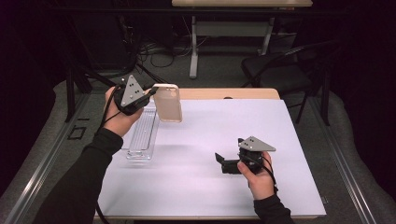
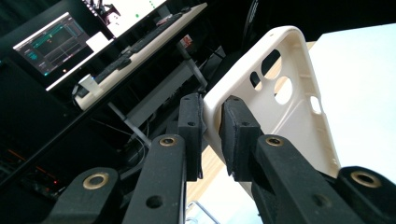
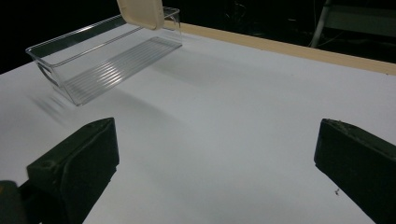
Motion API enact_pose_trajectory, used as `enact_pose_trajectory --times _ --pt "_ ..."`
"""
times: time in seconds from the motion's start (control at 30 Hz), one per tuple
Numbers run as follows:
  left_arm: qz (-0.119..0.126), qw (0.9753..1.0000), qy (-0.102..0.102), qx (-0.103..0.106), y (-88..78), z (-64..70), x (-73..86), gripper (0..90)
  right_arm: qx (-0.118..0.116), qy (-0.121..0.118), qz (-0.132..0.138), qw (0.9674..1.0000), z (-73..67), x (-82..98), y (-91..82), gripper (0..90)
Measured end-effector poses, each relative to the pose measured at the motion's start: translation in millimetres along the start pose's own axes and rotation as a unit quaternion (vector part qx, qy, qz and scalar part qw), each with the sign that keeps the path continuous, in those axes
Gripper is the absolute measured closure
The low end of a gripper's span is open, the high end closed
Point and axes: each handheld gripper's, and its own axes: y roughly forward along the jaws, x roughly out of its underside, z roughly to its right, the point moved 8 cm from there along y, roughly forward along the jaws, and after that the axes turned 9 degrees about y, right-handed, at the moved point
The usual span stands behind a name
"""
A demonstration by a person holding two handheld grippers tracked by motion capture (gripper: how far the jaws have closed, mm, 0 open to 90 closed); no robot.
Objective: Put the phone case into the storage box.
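Note:
A cream phone case (image 1: 168, 103) hangs in the air above the table's far left, held by its edge. My left gripper (image 1: 150, 93) is shut on that edge; in the left gripper view the pads (image 2: 238, 135) pinch the case's (image 2: 280, 93) rim, and its inside with the camera cut-outs faces me. The case's lower corner (image 3: 141, 13) shows at the top of the right gripper view. My right gripper (image 1: 220, 161) rests low over the white table near the front right, its jaws wide open with nothing between them (image 3: 215, 154).
A clear plastic tray (image 1: 142, 133) with a ribbed floor lies on the white sheet at the left, just below the held case; its rim (image 3: 74, 39) is nearer in the right gripper view. Behind the table stand a chair (image 1: 280, 70) and a desk with monitors (image 2: 51, 46).

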Motion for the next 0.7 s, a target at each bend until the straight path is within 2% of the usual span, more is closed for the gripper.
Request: enact_pose_trajectory --times 0.17,0.3,0.47,0.7 --pt "-0.001 1.0 0.005 -0.001 2.7 -10.3 3.8 79.3 0.009 0.004 0.001 1.0 4.6 1.3 -3.1 0.0" --pt "0.002 0.9999 0.007 -0.01 4.6 -18.2 6.4 79.3 0.015 0.007 0.003 0.9999 8.1 1.5 -5.0 0.0" --pt "-0.008 0.9998 0.015 -0.013 9.0 -27.3 13.5 79.3 0.021 0.009 -0.001 0.9997 12.6 4.6 -8.7 0.0" --pt "-0.013 0.9995 0.009 -0.026 13.3 -41.6 22.7 79.3 0.033 0.012 0.004 0.9994 21.3 6.4 -16.6 0.0"
